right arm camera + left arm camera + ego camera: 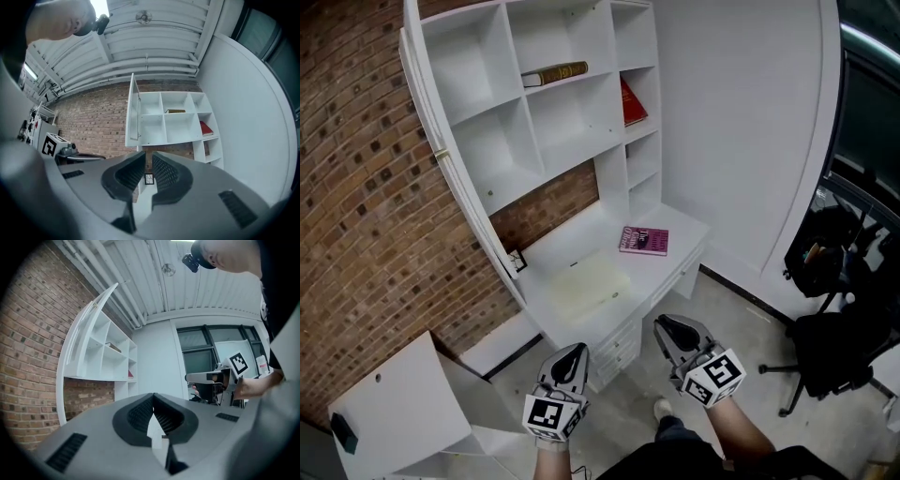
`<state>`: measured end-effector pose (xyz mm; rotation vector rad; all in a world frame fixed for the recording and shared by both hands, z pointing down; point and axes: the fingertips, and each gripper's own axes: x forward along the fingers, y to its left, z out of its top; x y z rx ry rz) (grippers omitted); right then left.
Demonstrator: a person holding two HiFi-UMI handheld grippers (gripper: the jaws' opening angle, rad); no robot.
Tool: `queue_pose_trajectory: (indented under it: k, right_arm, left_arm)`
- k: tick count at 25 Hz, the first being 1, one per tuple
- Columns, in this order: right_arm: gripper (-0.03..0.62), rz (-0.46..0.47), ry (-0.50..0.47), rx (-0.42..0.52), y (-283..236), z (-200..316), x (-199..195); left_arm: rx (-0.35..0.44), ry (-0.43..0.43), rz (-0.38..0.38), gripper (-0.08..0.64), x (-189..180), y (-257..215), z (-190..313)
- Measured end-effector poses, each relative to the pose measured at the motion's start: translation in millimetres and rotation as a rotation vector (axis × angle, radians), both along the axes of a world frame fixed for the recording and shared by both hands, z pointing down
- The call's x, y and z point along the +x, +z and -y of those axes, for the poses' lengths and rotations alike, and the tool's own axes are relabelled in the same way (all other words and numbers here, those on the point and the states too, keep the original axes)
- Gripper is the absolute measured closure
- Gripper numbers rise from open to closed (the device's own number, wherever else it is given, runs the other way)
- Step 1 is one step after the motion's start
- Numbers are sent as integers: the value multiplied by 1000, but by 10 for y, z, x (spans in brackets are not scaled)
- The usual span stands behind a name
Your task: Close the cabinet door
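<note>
Left tool (573, 354) is pinched shut, right tool (671, 330) all but closed, both empty and well short of the white open-shelf unit (581, 103). Its tall white cabinet door (455, 173) stands swung out at the unit's left. A glancing push could skid off; the white table (572, 242) under the unit blocks a close stance.

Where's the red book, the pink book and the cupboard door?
red book (633, 103): head view, on its cover.
pink book (643, 241): head view, middle of its cover.
cabinet door (130, 117): right gripper view, its white face.
</note>
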<state>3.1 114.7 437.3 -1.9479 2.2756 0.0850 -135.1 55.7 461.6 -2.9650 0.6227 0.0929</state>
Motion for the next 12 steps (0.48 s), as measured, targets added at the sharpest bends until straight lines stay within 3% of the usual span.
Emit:
queue_pose_trajectory:
  k: [7,12]
  right_arm:
    - [543,-4,-143,25,-228,896,410]
    - [543,-12,-305,45,-552,1575,542]
  left_arm:
    - [-1,-166,-11,549,297,-153,728]
    - [10,-316,-4,549,410,-315,1125]
